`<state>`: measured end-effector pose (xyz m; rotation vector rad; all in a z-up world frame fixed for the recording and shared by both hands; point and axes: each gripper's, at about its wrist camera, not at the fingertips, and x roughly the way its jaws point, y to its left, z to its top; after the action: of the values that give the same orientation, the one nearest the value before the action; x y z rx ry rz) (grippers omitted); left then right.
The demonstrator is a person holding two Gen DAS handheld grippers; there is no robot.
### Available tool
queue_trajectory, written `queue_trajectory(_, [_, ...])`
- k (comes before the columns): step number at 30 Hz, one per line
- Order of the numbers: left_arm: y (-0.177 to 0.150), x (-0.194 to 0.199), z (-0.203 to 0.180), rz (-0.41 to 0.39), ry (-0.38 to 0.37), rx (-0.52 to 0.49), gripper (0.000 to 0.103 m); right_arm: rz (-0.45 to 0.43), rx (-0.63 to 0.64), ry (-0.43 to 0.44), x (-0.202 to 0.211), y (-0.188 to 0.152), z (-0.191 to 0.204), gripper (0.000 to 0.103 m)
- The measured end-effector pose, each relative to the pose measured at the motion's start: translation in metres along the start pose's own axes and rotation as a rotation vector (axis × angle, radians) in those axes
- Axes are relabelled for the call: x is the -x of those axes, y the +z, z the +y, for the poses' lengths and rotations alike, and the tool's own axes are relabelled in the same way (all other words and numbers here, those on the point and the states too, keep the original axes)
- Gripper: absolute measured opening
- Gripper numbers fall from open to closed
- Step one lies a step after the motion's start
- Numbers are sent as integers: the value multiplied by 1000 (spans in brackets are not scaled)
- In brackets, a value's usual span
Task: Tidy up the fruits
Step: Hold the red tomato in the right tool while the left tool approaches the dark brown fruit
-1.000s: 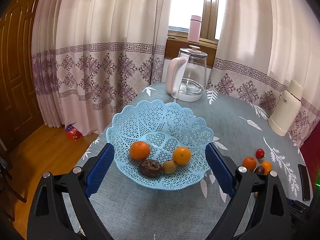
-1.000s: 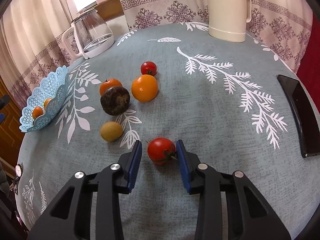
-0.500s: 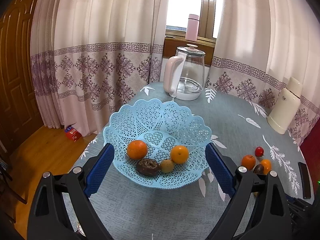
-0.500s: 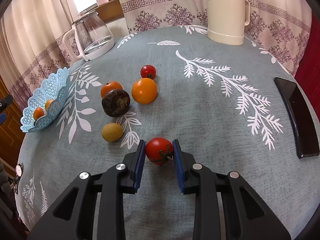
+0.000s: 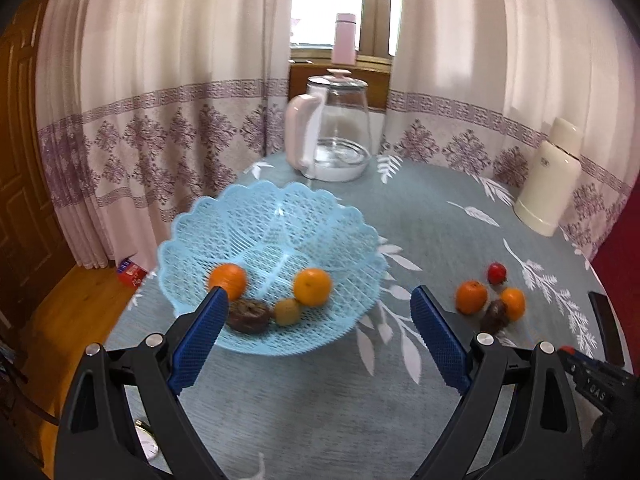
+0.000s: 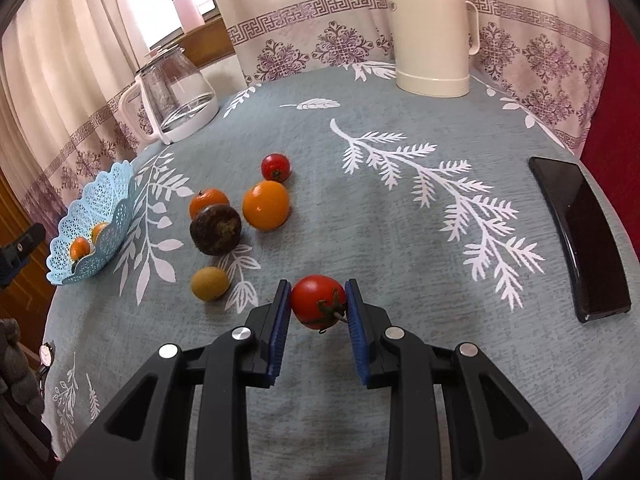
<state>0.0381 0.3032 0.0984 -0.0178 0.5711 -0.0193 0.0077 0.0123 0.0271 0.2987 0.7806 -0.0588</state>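
Note:
My right gripper (image 6: pixel 316 300) is shut on a red tomato (image 6: pixel 318 300), its blue pads pressing both sides. On the cloth ahead lie a yellow-green fruit (image 6: pixel 209 283), a dark brown fruit (image 6: pixel 215 229), two oranges (image 6: pixel 266 205) (image 6: pixel 209 201) and a small tomato (image 6: pixel 275 167). The blue lattice basket (image 6: pixel 100 216) sits at the table's left edge. In the left wrist view the basket (image 5: pixel 272 216) holds two oranges (image 5: pixel 227 280) (image 5: pixel 312 286), a brown fruit (image 5: pixel 249 314) and a small green fruit (image 5: pixel 287 311). My left gripper (image 5: pixel 316 336) hangs open, empty, just before the basket.
A glass kettle (image 6: pixel 174 96) and a cream thermos (image 6: pixel 431 32) stand at the table's far side by the curtains. A black phone (image 6: pixel 582 236) lies near the right edge. A wristwatch (image 6: pixel 46 354) rests at the left edge. The table drops off to the wooden floor on the left.
My right gripper's pads have closed onto the red tomato. The left gripper has swung right, so the basket has slid left in its view and the loose fruits show more.

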Motion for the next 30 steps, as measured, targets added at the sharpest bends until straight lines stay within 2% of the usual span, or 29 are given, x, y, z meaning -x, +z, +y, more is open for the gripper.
queue_trajectory(12, [-4, -5, -48, 22, -50, -95, 94, -25, -14, 17, -3, 5, -8, 28])
queue_trajectory(21, [-17, -29, -88, 97, -177, -139, 94, -24, -20, 29, -10, 3, -11, 28])
queue_trajectory(30, [-23, -58, -120, 158, -228, -186, 94, -14, -44, 67, -15, 1, -16, 28])
